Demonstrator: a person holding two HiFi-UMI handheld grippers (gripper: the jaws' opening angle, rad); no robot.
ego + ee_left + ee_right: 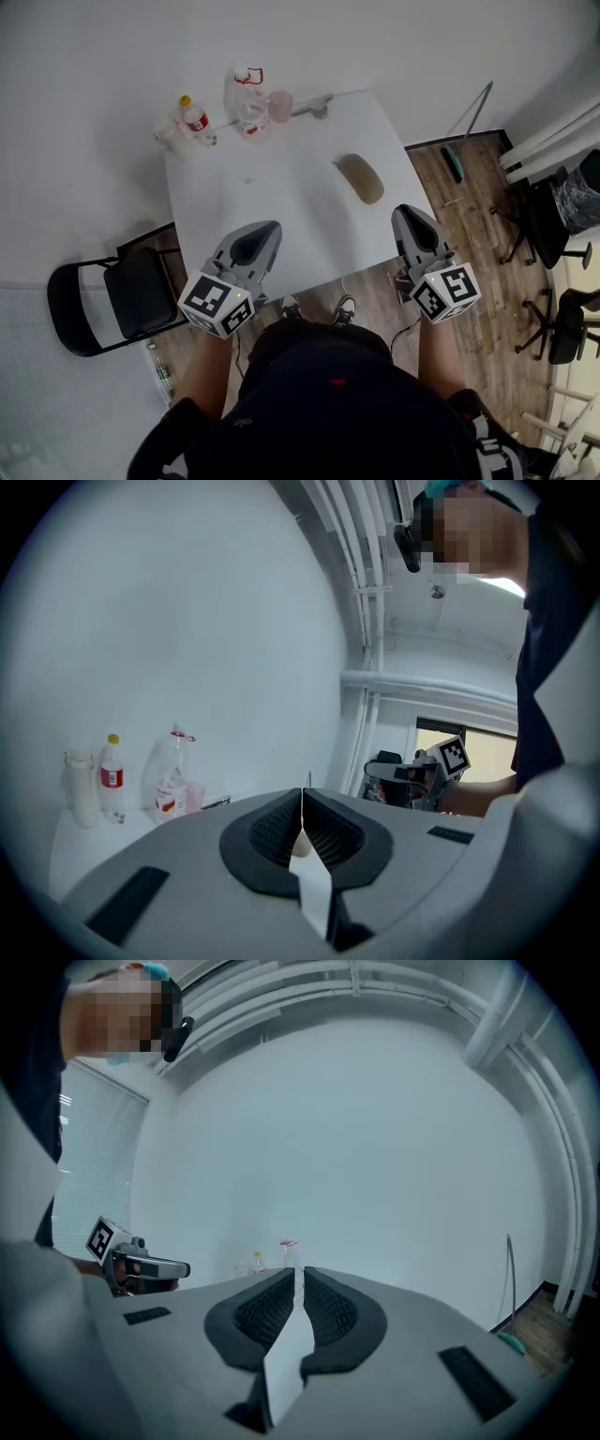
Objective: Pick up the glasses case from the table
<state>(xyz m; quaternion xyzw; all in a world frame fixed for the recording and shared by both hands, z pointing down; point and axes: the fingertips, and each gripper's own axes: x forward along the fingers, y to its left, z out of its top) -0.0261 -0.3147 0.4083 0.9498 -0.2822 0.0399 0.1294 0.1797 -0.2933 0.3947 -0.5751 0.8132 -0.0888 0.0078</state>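
The glasses case (361, 178), a flat olive-tan oval, lies on the right half of the white table (281, 197). My left gripper (267, 228) hovers over the table's near edge, left of and nearer than the case, its jaws pressed together with nothing between them (302, 794). My right gripper (403, 211) is just off the table's right edge, a little nearer than the case, also shut and empty (299, 1271). Neither touches the case. Each gripper view shows the other gripper to its side, and neither shows the case.
At the table's far left stand a red-labelled bottle (196, 119), a clear plastic bottle (248, 103) and a pink cup (280, 105). A black folding chair (131, 291) sits left of the table. Office chairs (553, 216) stand at the right on the wooden floor.
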